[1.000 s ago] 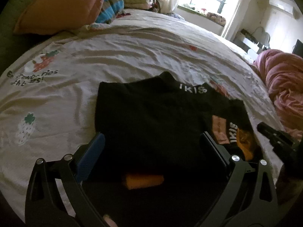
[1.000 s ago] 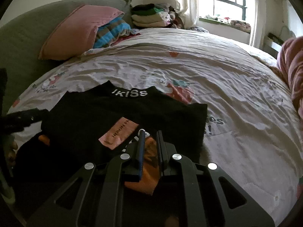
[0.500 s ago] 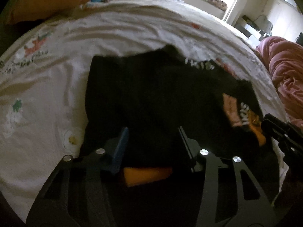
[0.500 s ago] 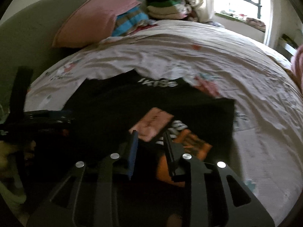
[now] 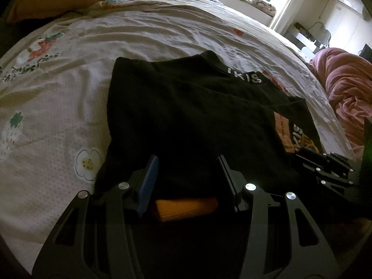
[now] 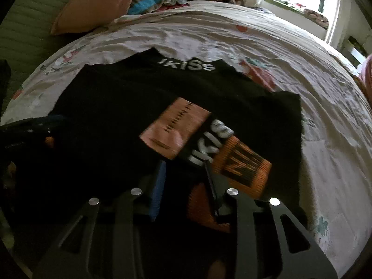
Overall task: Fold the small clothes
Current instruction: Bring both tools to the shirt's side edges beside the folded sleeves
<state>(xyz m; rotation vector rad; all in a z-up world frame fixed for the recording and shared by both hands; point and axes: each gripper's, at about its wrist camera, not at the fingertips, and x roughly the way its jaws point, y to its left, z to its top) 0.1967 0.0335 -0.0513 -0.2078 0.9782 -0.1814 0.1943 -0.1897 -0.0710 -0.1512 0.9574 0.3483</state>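
While parted, both fingers [image 5: 148,181] straddle black garment [image 5: 186,116].

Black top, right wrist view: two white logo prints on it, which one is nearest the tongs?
The slanted white print on the folded-over part of the black top, between the pink patch and the orange patch. The other print sits at the far collar.

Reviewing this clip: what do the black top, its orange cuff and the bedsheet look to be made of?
Black top: soft matte knit by the look, since it drapes and creases limply with no shine. Orange cuff: ribbed knit, with fine parallel ridges showing. Bedsheet: thin woven cloth, probably cotton, matte, wrinkled, with a fine dotted texture and printed flowers.
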